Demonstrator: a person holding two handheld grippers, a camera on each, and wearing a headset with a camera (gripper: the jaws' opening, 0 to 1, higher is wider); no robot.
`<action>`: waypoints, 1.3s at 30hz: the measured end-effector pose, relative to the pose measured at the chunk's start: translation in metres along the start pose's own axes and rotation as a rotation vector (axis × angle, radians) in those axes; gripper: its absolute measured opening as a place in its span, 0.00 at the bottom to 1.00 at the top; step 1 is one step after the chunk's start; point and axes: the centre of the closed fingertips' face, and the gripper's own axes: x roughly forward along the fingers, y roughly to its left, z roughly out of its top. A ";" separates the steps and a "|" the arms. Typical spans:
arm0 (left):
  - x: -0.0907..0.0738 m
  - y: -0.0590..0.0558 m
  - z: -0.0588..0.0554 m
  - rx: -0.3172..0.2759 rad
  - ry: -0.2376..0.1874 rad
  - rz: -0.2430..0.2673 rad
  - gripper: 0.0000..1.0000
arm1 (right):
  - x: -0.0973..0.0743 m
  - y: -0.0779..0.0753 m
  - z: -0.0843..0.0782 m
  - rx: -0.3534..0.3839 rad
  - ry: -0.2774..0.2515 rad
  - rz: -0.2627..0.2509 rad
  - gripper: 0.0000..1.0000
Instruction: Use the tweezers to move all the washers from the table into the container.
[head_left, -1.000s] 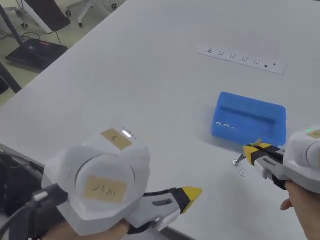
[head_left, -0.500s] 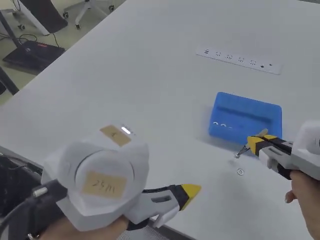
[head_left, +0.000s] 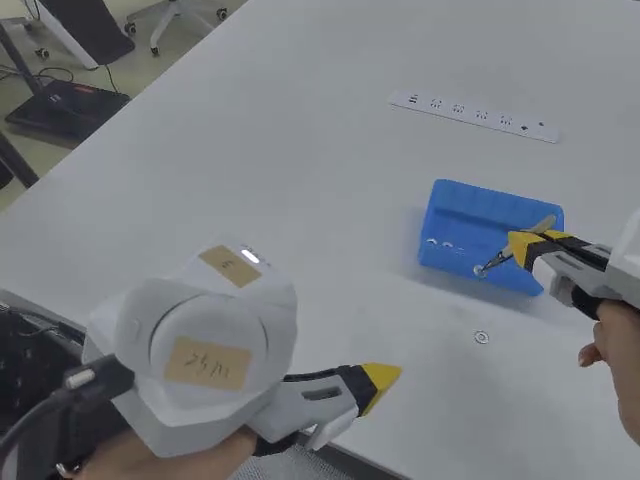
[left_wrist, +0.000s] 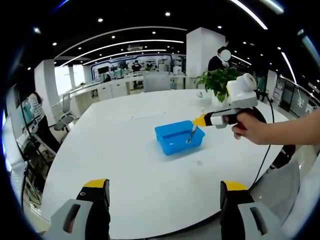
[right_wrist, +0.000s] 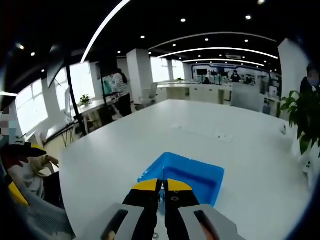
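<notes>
An open-plan office: far beyond the fingers of the left gripper stand rows of desks, a white pillar and a potted plant under curved ceiling light strips, an office chair to their left.

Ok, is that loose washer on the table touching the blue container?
Apart. In the head view the washer lies on the table, with a plain strip of bare white surface between it and the blue container.

Head view looks down on the blue container; both gripper views face it, the right closer.
</notes>
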 end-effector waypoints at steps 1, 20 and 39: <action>0.000 0.000 -0.001 0.001 0.004 -0.001 0.94 | 0.001 -0.001 0.002 -0.005 -0.003 0.002 0.00; 0.010 -0.001 -0.001 -0.001 0.025 -0.014 0.94 | 0.035 -0.020 -0.004 -0.078 0.027 -0.052 0.00; 0.017 0.011 -0.006 -0.018 0.043 0.012 0.94 | 0.064 -0.027 -0.022 -0.104 0.085 -0.040 0.00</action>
